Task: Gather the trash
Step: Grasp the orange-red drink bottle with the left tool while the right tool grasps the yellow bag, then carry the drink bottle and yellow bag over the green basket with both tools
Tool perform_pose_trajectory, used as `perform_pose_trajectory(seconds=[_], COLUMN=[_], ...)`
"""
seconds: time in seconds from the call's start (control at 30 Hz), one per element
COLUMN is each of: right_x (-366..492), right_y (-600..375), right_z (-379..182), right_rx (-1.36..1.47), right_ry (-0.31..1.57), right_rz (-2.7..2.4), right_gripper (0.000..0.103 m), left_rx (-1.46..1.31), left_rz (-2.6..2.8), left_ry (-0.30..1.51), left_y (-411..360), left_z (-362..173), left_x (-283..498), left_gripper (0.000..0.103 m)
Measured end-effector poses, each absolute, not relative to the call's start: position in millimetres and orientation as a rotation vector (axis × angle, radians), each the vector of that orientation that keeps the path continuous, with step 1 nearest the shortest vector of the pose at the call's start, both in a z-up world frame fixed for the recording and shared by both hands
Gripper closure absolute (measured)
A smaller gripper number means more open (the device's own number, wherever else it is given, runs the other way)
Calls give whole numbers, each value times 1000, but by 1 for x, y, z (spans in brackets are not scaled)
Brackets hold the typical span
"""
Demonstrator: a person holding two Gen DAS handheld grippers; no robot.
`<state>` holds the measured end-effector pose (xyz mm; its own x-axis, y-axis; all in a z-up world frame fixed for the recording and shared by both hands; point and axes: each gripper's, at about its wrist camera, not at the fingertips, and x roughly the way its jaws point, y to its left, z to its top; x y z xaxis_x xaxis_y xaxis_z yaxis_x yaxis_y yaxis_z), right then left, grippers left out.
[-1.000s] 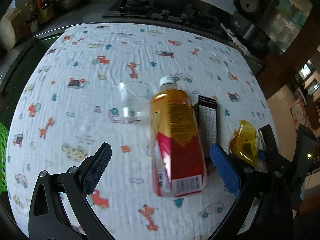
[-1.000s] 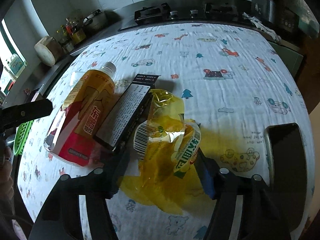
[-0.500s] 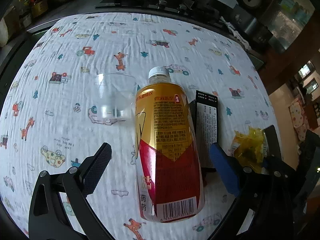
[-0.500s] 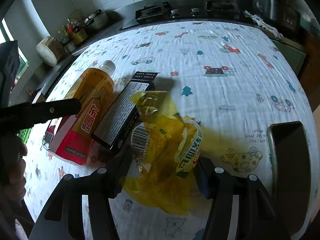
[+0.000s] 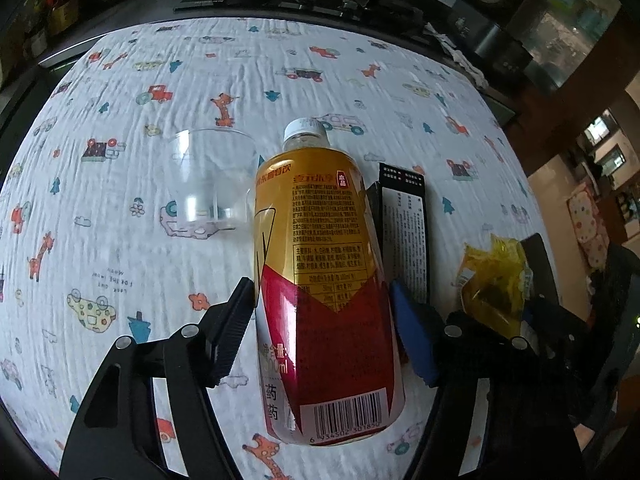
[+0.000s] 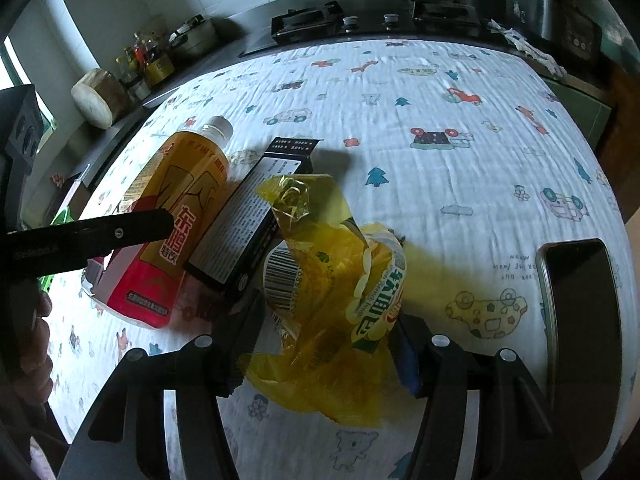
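A bottle (image 5: 324, 280) with a gold and red label and a white cap lies on its side on the printed tablecloth (image 5: 120, 120). My left gripper (image 5: 320, 286) straddles its lower half, its jaws closing with both pads against the bottle's sides. In the right wrist view, the same bottle (image 6: 176, 216) lies at the left, under the left gripper's black finger (image 6: 100, 236). My right gripper (image 6: 328, 312) is shut on a crumpled yellow wrapper (image 6: 332, 272). A black box (image 5: 404, 224) lies between bottle and wrapper. A clear plastic cup (image 5: 208, 184) stands left of the bottle's neck.
A dark phone (image 6: 580, 312) lies on the cloth right of the right gripper. A stove (image 6: 360, 20) and a counter with jars (image 6: 148, 60) run along the far edge. A person's hand (image 6: 36, 340) shows at the left edge.
My left gripper came down closer over the bottle and its jaws went from wide apart to touching the bottle's sides. The right gripper kept still with the yellow wrapper in it.
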<state>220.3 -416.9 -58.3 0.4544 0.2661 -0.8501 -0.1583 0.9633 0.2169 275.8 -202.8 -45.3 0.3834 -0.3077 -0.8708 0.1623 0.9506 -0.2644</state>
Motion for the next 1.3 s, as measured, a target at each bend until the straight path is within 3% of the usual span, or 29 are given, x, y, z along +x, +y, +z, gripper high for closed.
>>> perform_pose_trajectory(seconds=[0.37,0.7,1.3], right_x=[201,171,149], right_y=[-403,-375,-239], right_z=[-54,-32,18], right_rx=[78,69,-20], right_ry=[1066,1031,956], right_rz=[266,300,495], right_gripper=[58,59,59], left_rx=[-129,-147,-281], left_rz=[-342,-371,-246], left_ry=[1100,1064,907], left_y=[-191,-154,14], left_z=[-30,-15,33], left_x=[256,226,164], left_gripper=[37,38,38])
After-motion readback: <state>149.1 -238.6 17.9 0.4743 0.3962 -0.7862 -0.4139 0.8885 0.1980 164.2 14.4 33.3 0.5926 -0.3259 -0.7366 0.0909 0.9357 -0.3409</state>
